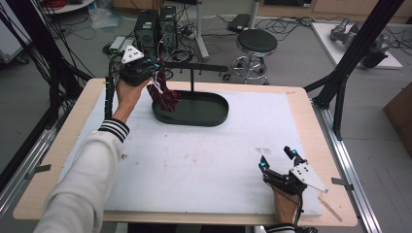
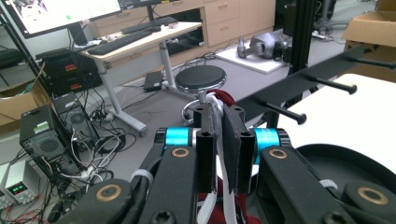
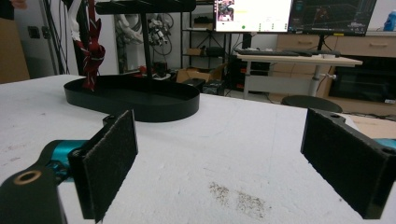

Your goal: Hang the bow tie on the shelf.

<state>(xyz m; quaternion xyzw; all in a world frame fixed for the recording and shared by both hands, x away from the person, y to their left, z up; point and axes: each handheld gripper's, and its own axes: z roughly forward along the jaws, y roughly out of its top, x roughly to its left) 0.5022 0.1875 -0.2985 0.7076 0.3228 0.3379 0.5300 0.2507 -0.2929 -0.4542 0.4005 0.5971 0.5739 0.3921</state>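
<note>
Toward the upper left of the high view, the left gripper point(image 1: 154, 73) is held above the left end of an oval black tray point(image 1: 204, 116), which lies on the white table point(image 1: 204, 160) in the upper middle of the frame. A dark red and white cloth item point(image 1: 163, 94) hangs from this gripper down into the tray's left end. At the centre of the left gripper view, its jaws stand almost together, pinching the item's white cords and red fabric point(image 2: 219, 116) between the pads. A black rack with pegs point(image 2: 299, 84) crosses the right half of that view; in the high view its post rises from the tray's far rim. Toward the lower right of the high view, the right gripper point(image 1: 278, 160) rests low over the bare table, well apart from the tray. In the right gripper view its jaws are spread wide, with nothing between the pads point(image 3: 109, 168); the tray point(image 3: 135, 100) and the hanging cloth point(image 3: 92, 51) appear in the upper left.
</note>
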